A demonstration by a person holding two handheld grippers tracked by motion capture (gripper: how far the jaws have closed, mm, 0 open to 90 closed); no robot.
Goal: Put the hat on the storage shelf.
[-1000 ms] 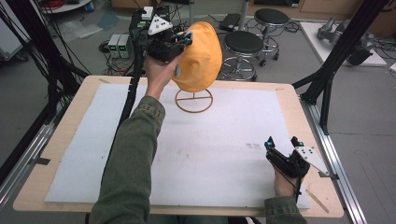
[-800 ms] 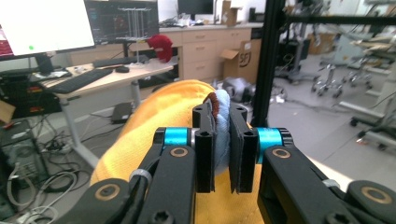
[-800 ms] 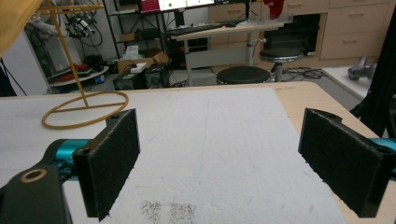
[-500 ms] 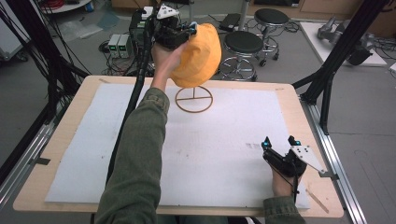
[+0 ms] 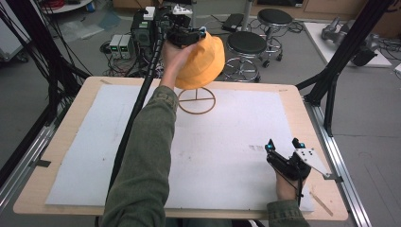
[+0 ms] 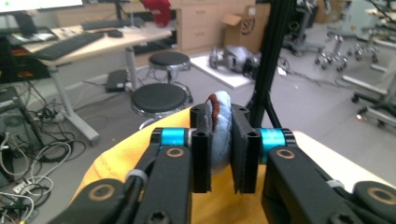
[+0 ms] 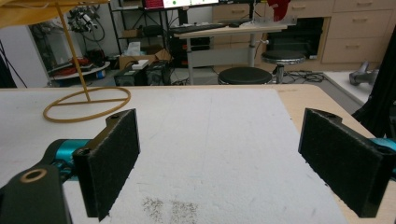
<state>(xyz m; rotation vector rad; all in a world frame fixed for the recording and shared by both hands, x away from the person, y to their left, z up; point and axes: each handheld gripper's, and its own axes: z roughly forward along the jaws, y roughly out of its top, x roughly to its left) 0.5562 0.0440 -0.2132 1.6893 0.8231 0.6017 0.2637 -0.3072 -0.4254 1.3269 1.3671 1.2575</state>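
While our left tool (image 5: 189, 34) hovers above the far edge of the table (image 5: 293, 101), its jaws are clamped on a pale blue, brown-rimmed fold at the top of the orange hat (image 5: 204, 60), though they have just been easing apart a little. We see the hat draped over the wire stand (image 5: 196, 100) near that far edge. Our right tool (image 5: 285, 152) rests near the near right corner, jaws wide apart on nothing.
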